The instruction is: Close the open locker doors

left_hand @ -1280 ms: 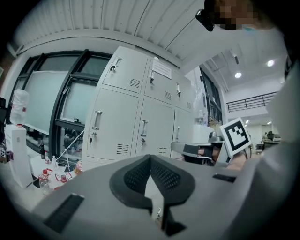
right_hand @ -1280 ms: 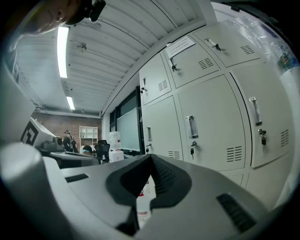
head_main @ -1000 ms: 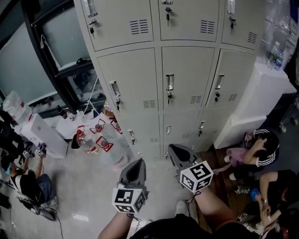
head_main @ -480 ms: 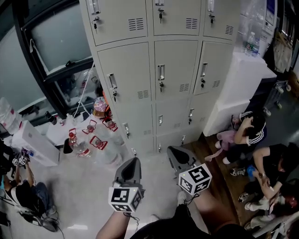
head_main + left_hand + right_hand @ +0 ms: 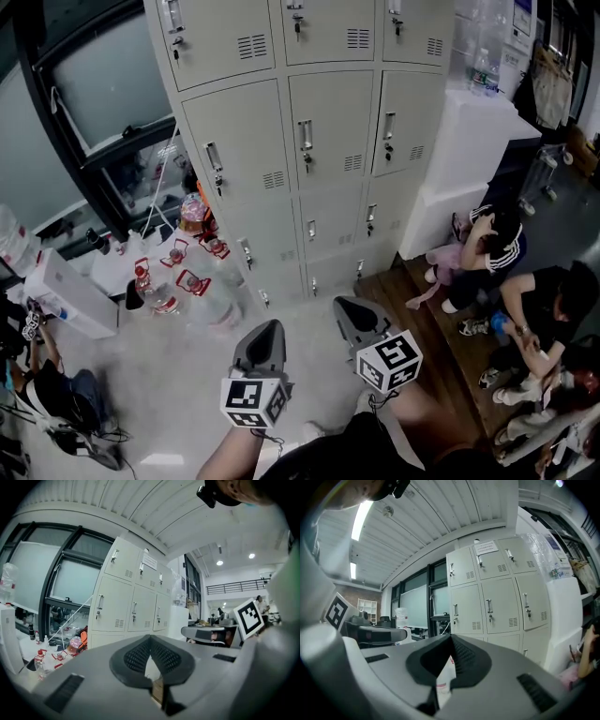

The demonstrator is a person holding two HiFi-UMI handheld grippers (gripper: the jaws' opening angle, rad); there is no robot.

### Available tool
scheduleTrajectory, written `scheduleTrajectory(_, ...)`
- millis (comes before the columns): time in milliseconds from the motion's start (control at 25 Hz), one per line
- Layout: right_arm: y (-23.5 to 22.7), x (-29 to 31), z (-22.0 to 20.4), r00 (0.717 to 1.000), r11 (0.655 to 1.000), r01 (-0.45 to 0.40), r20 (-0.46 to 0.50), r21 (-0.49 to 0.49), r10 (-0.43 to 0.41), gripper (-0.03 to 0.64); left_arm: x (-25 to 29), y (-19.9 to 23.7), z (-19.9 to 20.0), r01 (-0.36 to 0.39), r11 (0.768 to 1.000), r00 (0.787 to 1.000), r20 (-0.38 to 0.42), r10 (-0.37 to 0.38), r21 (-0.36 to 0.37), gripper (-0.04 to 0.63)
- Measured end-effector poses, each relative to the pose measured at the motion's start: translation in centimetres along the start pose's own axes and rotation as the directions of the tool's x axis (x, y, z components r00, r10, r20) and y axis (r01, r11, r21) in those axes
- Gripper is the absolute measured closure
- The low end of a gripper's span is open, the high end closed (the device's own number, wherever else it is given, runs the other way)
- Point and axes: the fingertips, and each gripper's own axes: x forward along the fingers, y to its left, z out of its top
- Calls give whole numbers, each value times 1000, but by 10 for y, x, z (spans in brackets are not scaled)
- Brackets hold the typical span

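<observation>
A tall beige locker bank [image 5: 309, 131] [image 5: 131, 606] [image 5: 497, 597] stands ahead of me, three columns wide. Every door that I can see lies flush and closed, each with a handle and a key. My left gripper [image 5: 267, 335] [image 5: 151, 644] is held low in front of me, well short of the lockers, shut with nothing between its pads. My right gripper [image 5: 349, 311] [image 5: 451, 641] hangs beside it to the right, also shut and empty. Both point toward the lockers.
Large water bottles with red handles [image 5: 178, 281] and a white box [image 5: 70, 291] stand on the floor left of the lockers, under a window [image 5: 103, 84]. A white cabinet [image 5: 459, 159] adjoins the lockers at right. People sit on the floor at right [image 5: 506, 272] and lower left [image 5: 47, 384].
The view has shifted: the lockers slid left and up in the head view and more of the room at right shows. Both grippers stay shut, low in front of me.
</observation>
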Motion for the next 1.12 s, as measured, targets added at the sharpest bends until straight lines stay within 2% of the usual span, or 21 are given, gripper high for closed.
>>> scheduleTrajectory(1120,12,-15,-7,1000,1000,3,-16,7,-3,615,-10,-8,-8,18,1000,1000,-5,-18,-7,591)
